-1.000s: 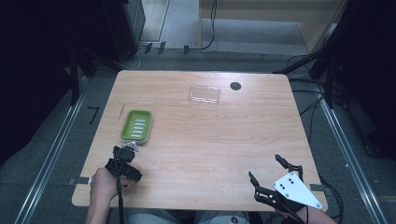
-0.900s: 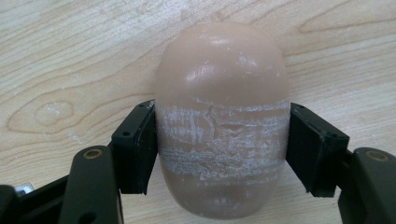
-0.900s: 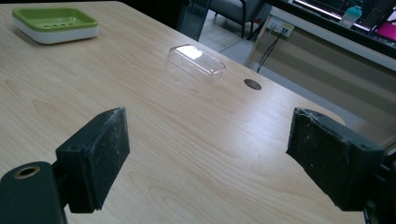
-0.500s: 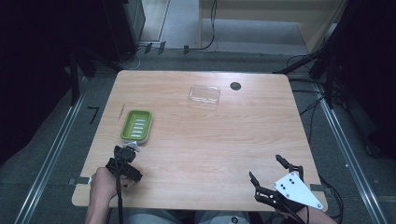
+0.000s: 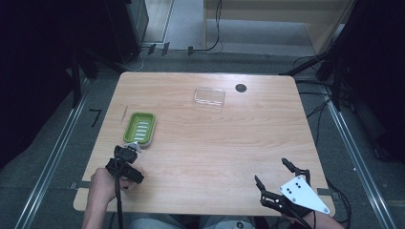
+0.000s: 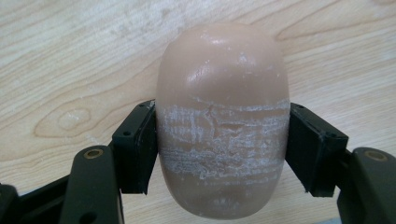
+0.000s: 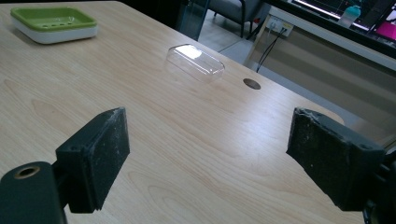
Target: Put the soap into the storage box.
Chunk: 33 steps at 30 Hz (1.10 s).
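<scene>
Clearly the left gripper [image 6: 223, 140] is pinching a smooth, beige, oval bar of soap [image 6: 222, 116] across its width, both black pads flat against its sides. In the high view this gripper [image 5: 128, 157] sits near the table's near left edge, just in front of the green soap dish [image 5: 140, 128], so the soap is held just above the wood, close to the dish's near end.

Risks from here, as a judgement: the bar is rounded and glossy, and the pads grip it near its lower half, where the surface is scuffed white. It could squirt forward out of the pinch if squeezed harder or tipped, and would then slide across the table [image 5: 215, 157]. The gripper is also very close to the dish; a careless lift could knock its rim and shove the light tray sideways. If the soap is released from too high or off-centre, it may bounce off the ridged inside and land beside the dish.

The right gripper [image 7: 205, 158] stands spread wide with nothing between its pads, resting at the near right corner [image 5: 282, 183], well apart from the clear plastic lid [image 5: 209, 96] at the far side.

No brand, label or readable writing can be made out on the soap, dish or lid.
</scene>
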Motion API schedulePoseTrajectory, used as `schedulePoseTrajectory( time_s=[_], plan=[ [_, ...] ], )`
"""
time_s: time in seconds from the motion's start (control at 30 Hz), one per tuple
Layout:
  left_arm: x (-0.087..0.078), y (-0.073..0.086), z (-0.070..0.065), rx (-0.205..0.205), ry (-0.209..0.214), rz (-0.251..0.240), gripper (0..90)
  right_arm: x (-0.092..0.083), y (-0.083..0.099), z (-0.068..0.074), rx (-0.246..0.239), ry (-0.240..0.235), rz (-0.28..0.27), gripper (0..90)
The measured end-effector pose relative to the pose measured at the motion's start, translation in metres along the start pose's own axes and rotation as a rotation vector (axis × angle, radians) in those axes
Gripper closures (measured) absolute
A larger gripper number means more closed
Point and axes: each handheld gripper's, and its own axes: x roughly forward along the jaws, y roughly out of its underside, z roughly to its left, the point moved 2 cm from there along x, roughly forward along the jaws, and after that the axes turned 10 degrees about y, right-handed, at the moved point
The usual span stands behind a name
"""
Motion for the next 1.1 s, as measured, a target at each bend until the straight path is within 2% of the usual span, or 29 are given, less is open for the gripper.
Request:
schedulePoseTrajectory(
  time_s=[0.3, 0.7, 0.87, 1.1],
  plan=[
    [-0.006, -0.008, 0.004, 0.007, -0.014, -0.015, 33.9, 0.000, 0.000, 0.000, 0.004, -0.001, 0.004, 13.3],
    [-0.013, -0.017, 0.008, 0.004, -0.012, -0.033, 33.9, 0.000, 0.000, 0.000, 0.002, 0.000, 0.003, 13.3],
    [-0.014, -0.022, 0.009, 0.016, -0.010, -0.025, 33.9, 0.000, 0.000, 0.000, 0.002, 0.000, 0.003, 13.3],
    [-0.014, -0.025, 0.014, 0.010, -0.010, -0.019, 33.9, 0.000, 0.000, 0.000, 0.001, 0.000, 0.002, 13.3]
  ],
)
